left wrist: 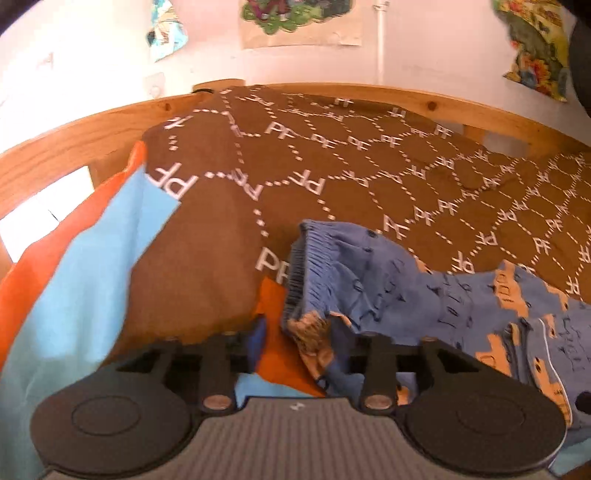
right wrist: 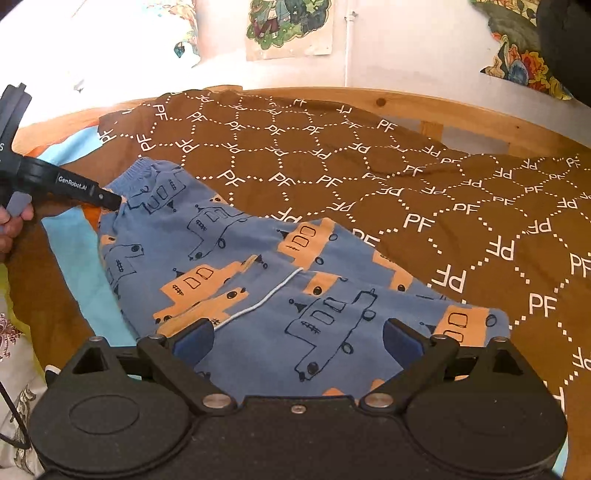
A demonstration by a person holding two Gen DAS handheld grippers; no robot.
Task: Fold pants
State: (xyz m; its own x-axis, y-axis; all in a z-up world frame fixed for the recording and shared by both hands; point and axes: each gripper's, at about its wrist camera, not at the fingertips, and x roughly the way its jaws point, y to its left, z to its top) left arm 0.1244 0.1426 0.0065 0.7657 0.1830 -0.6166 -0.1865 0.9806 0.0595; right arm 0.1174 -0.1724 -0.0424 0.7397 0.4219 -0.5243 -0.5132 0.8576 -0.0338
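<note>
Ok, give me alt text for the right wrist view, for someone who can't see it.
Blue pants printed with orange and outlined boats lie spread on a brown blanket marked PF. The open right gripper hovers over the near end, while the left gripper reaches the waistband end at far left.

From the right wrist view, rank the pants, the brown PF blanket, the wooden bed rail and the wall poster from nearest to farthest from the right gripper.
1. pants: between the open fingers of the right gripper.
2. brown PF blanket: beyond and to the right.
3. wooden bed rail: along the blanket's far edge.
4. wall poster: on the wall above the rail.
</note>
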